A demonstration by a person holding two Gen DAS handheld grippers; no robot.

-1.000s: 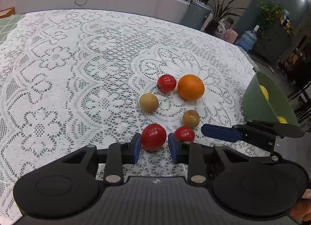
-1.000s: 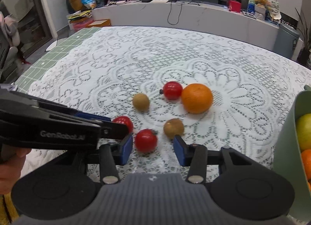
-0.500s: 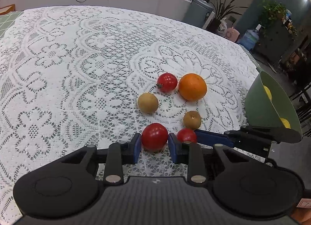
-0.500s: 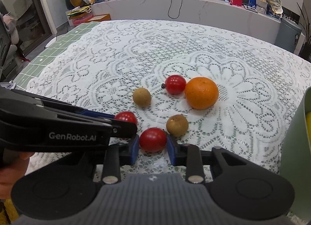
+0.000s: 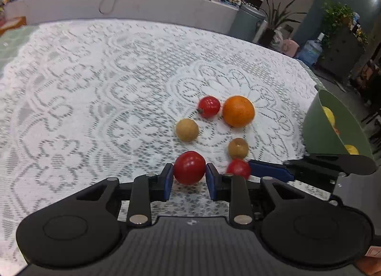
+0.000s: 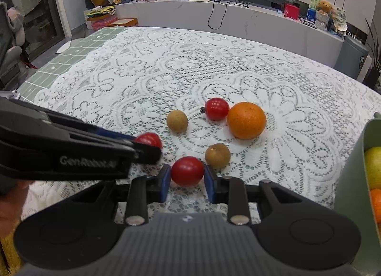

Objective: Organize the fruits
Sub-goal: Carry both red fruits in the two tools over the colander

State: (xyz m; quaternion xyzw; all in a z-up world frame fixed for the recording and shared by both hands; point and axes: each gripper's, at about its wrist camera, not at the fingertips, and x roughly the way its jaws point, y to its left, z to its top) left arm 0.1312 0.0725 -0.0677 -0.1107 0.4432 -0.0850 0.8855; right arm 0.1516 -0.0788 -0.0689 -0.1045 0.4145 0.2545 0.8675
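— Both grippers pinch tomatoes: left gripper (image 5: pixel 188 174) on one red tomato (image 5: pixel 189 167), right gripper (image 6: pixel 187 178) on another tomato (image 6: pixel 187 171).
— Where?
— On the lace tablecloth (image 6: pixel 142 80) (green bowl (image 6: pixel 352 180) stands rightward).

My left gripper (image 5: pixel 189 178) clamps a red tomato (image 5: pixel 189 167) on the lace cloth (image 5: pixel 95 99). To its right, my right gripper (image 5: pixel 240 170) pinches a second tomato (image 5: pixel 238 168). An orange (image 5: pixel 238 111) sits farther off.
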